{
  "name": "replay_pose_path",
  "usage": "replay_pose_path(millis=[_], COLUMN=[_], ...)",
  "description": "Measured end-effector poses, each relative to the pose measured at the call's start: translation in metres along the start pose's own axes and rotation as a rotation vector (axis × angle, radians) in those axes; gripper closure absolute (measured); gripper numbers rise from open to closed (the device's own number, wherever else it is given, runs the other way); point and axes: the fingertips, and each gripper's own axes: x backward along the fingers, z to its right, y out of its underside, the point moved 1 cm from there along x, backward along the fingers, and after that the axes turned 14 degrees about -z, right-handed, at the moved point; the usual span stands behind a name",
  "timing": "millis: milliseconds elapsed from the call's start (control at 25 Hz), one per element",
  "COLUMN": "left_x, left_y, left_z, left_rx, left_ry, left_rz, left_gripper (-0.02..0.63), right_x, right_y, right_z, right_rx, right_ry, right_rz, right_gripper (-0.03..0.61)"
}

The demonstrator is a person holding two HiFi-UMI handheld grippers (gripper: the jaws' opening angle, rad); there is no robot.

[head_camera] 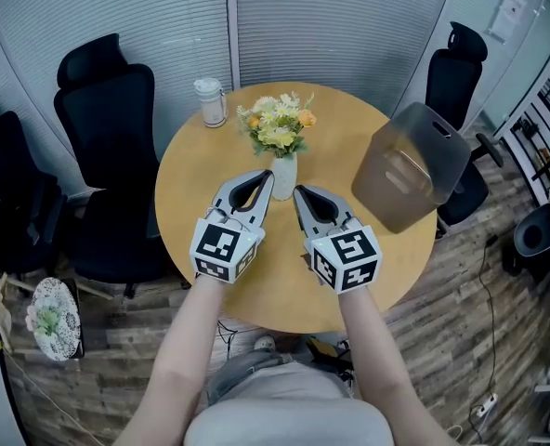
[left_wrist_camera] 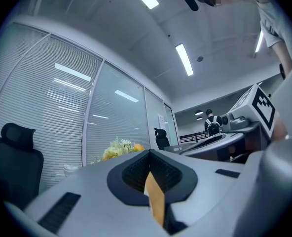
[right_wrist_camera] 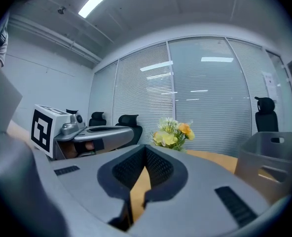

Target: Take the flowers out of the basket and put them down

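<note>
Flowers (head_camera: 277,124) in a white vase (head_camera: 283,175), upright on the round tabletop (head_camera: 284,282) at upper centre, just beyond left gripper (head_camera: 267,178) and right gripper (head_camera: 299,192), both jaws clenched on nothing; grey basket (head_camera: 411,165) tilted at right.

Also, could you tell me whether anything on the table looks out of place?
Nothing spilled or damaged. The vase of flowers stands upright; only the grey basket sits near the table's right edge.
</note>
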Motion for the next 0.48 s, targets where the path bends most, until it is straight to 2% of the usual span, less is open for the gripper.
replay_pose_path(millis=[120, 480], left_x=[0.005, 0.017], left_y=[-0.01, -0.022], left_z=[-0.002, 0.005], left_rx=[-0.006, -0.027], left_ry=[-0.01, -0.049], left_rz=[0.017, 0.021], left_gripper=[0.609, 0.609], right_x=[0.006, 0.027], right_y=[-0.012, -0.038], right_z=[-0.005, -0.011], right_rx=[0.034, 0.052], right_ry=[0.018, 0.04], right_rz=[0.018, 0.122], right_gripper=[0.555, 0.555])
